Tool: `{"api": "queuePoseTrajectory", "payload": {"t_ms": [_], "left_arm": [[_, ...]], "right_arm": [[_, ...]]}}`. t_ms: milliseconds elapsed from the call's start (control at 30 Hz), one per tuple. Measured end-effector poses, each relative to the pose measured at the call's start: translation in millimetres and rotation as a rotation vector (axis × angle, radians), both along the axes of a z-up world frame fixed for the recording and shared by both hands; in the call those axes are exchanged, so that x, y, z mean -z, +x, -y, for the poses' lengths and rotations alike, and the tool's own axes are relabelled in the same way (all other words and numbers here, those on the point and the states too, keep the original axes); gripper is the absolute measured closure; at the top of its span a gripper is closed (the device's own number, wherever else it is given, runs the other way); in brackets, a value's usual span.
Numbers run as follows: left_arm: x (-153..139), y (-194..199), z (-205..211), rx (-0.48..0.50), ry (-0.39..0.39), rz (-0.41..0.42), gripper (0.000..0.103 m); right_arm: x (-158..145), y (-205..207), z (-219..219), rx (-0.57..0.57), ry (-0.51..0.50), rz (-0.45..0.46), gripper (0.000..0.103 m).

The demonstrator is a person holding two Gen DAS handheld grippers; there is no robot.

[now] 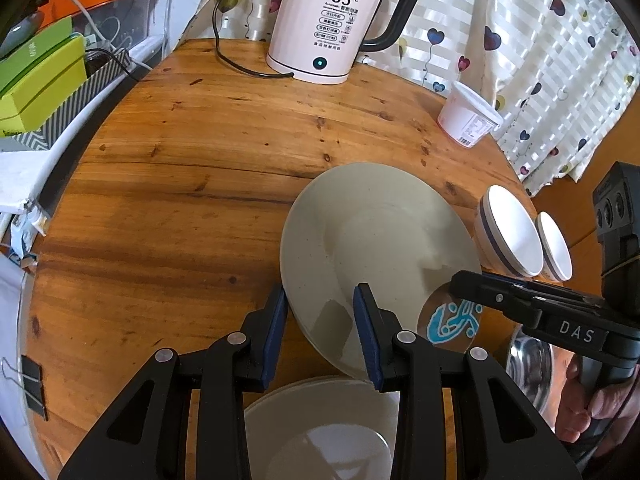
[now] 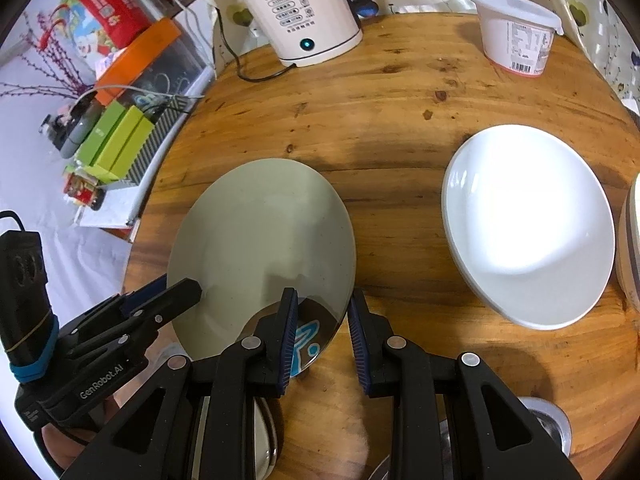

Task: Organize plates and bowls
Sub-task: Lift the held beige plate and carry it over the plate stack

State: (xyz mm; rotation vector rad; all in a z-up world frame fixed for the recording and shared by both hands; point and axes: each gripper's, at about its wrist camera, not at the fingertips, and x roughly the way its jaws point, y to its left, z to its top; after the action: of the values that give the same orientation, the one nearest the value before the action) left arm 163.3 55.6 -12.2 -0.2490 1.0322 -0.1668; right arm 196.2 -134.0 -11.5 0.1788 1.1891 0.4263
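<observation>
A grey-green plate [image 1: 380, 248] lies on the round wooden table [image 1: 180, 184]; it also shows in the right wrist view [image 2: 260, 240]. My left gripper [image 1: 320, 332] is open, its fingers either side of the plate's near-left rim. My right gripper [image 2: 322, 340] is open at the plate's near-right rim, over a shiny steel plate with a blue mark [image 2: 308, 340]. A second grey plate [image 1: 320, 428] lies below the left gripper. A white deep plate [image 2: 528, 224] sits to the right. Two white bowls [image 1: 512, 232] stand at the table's right edge.
A white electric kettle [image 1: 324, 28] with its cord stands at the table's back. A white lidded tub [image 1: 468, 114] is at the back right. Steel bowls [image 1: 532, 368] lie near the front edge. Boxes [image 1: 44, 80] crowd the left side beyond the table.
</observation>
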Motion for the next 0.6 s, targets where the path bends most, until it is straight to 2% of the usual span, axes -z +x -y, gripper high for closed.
{"api": "queuePoseTrajectory", "payload": {"t_ms": [600], "left_arm": [[-5.8,-40.3,-13.8,-0.049,-0.002,0.008,0.068]], "right_arm": [[-5.3,-30.1,-13.8,-0.045,0.006,0.008,0.078]]}}
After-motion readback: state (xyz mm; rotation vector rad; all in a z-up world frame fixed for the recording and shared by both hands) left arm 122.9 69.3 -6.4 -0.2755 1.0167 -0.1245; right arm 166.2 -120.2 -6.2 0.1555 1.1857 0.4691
